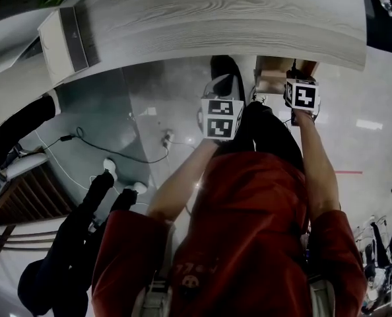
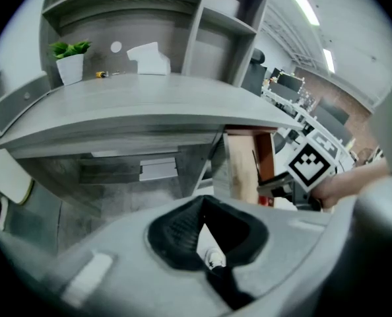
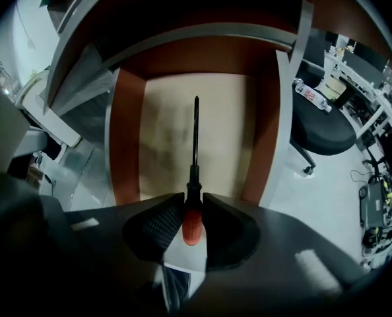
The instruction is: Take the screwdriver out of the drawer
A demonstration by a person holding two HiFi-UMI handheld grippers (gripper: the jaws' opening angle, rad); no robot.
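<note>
Above the open drawer (image 3: pixel 125 144), my right claw (image 3: pixel 194 202) is clamped on the screwdriver (image 3: pixel 195 144) by its red handle, shaft pointing over the drawer floor. My left claw (image 2: pixel 203 202) is closed, empty. Risk: the round handle pivots between the pads, or the tip snags the desk (image 3: pixel 202 35) overhead.

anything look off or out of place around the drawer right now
Nothing stands out. The right gripper is clamped on the red handle of the screwdriver, whose shaft points straight out over the open drawer. The tool sits centred between the jaws, not tilted. No spill or damage shows in or around the drawer.
</note>
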